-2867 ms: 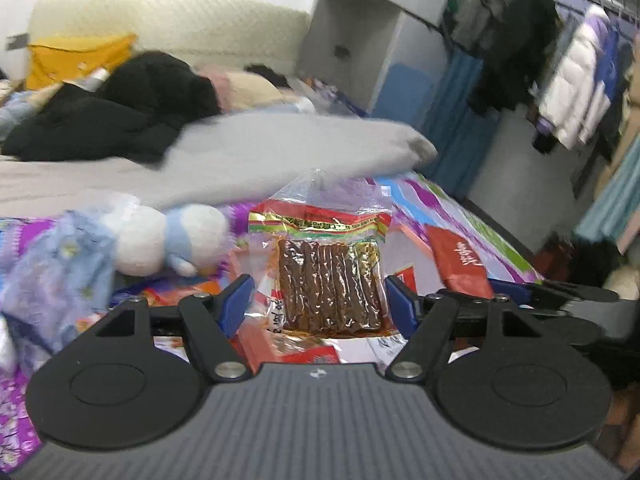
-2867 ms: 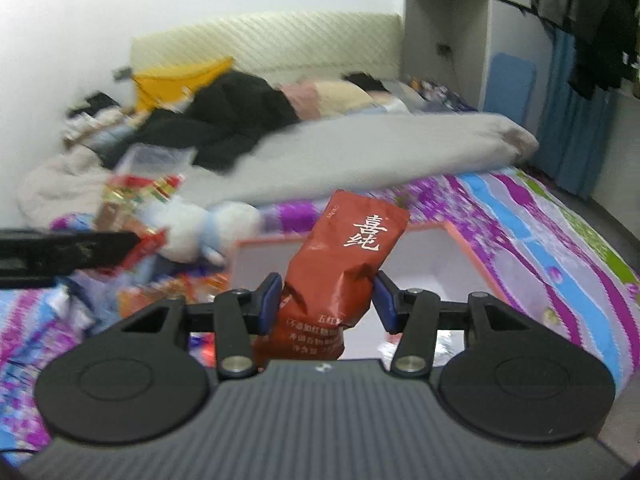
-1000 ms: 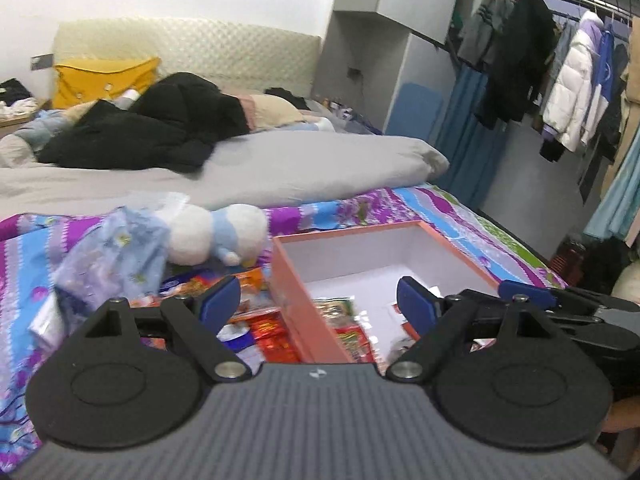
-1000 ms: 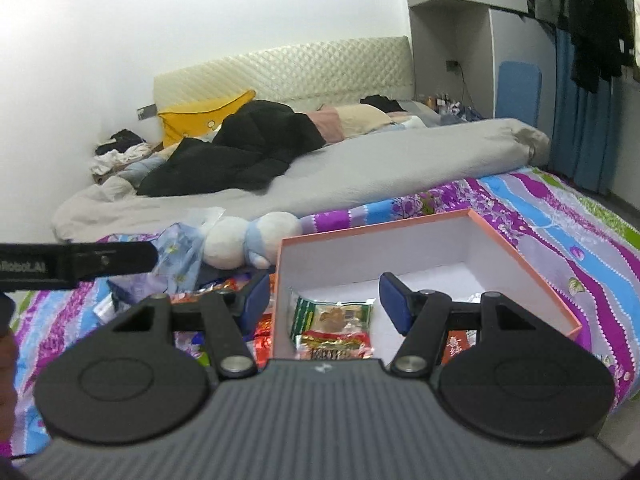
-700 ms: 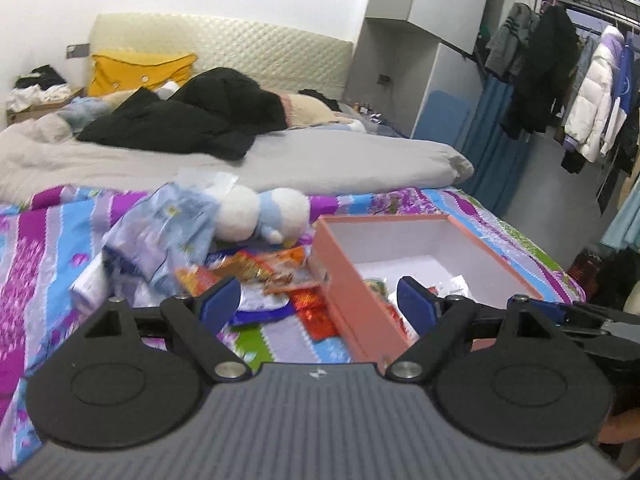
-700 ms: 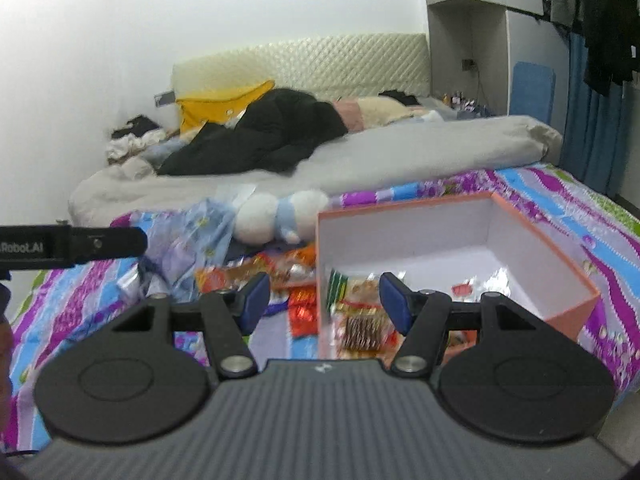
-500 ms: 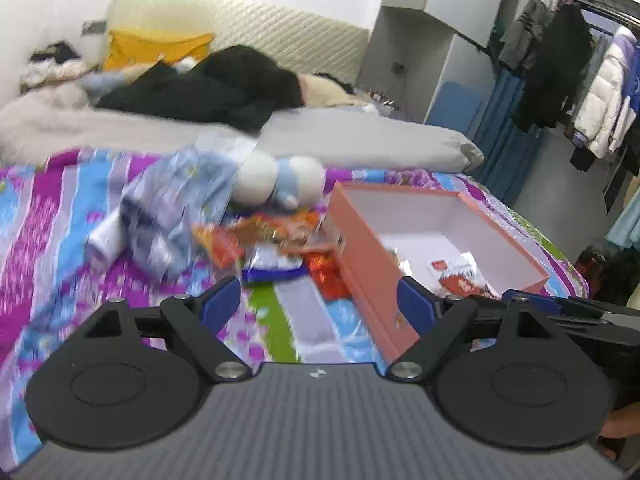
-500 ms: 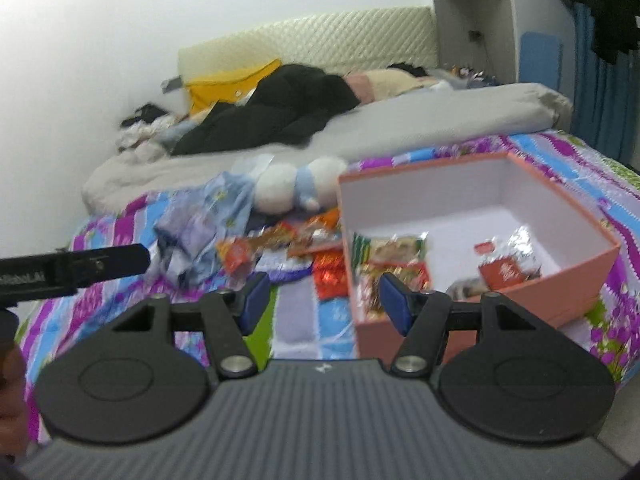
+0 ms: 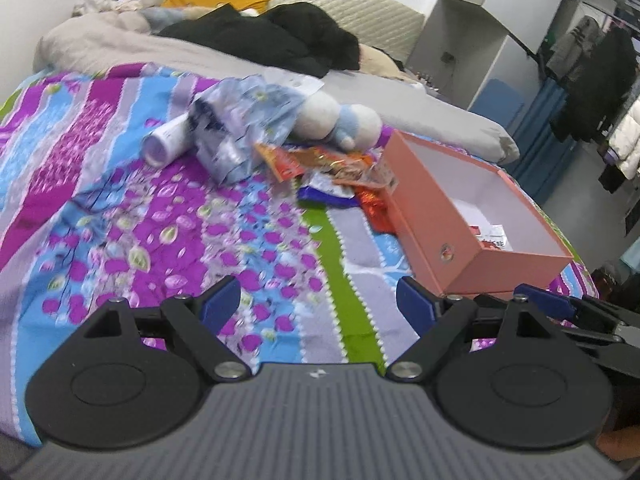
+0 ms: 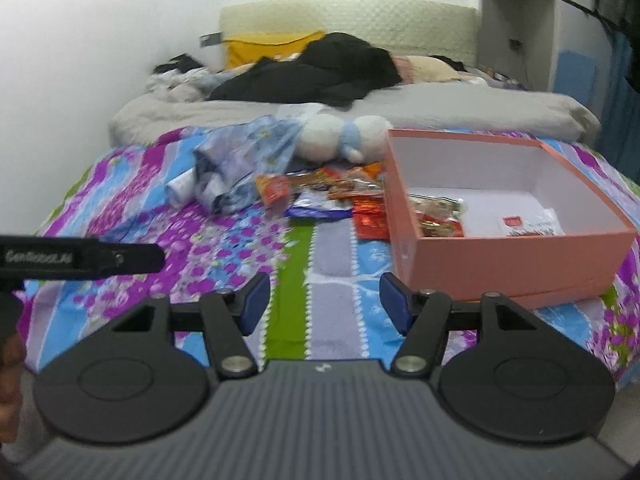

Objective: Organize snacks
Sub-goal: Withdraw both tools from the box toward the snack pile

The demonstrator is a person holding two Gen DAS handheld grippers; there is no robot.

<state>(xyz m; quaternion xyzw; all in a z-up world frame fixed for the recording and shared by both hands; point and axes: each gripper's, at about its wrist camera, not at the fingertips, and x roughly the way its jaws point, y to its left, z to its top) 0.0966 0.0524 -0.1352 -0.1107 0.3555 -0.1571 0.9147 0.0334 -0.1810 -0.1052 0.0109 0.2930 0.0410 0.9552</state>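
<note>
Both my grippers are empty & spread apart. My left gripper (image 9: 318, 304) hangs over the flowered bedspread (image 9: 168, 216) w/ its blue pads wide, nothing between them but cloth. My right gripper (image 10: 324, 302) has a narrower gap, also released, pads over the green and grey stripes of the spread.

The snacks sit in two lots. The loose pile (image 10: 320, 192) lies on the spread just left of the pink box (image 10: 500, 256) — orange & red packets (image 9: 320, 162), a blue-purple wrapper (image 10: 316, 209) and a red foil packet (image 10: 370, 220) that touches the box's left wall. Inside the box, which is open w/ a white lining, I see a clear packet w/ a red label (image 10: 438, 220) at the near-left corner and a white packet w/ a red square (image 10: 528, 224) to the right of it on the floor of the box. From my left cam only a bit of the contents (image 9: 490, 238) shows over the wall.

Behind the pile: a white & blue plush toy (image 10: 344, 136), a crumpled blue floral bag (image 9: 240, 128) and a white tube w/ a lilac cap (image 9: 164, 144) poking out on its left side. Farther back — a grey duvet (image 10: 460, 108), black clothes (image 10: 320, 72), a yellow pillow (image 10: 268, 44) against the headboard. My left gripper's arm (image 10: 80, 258) crosses the left edge of my right cam view.
</note>
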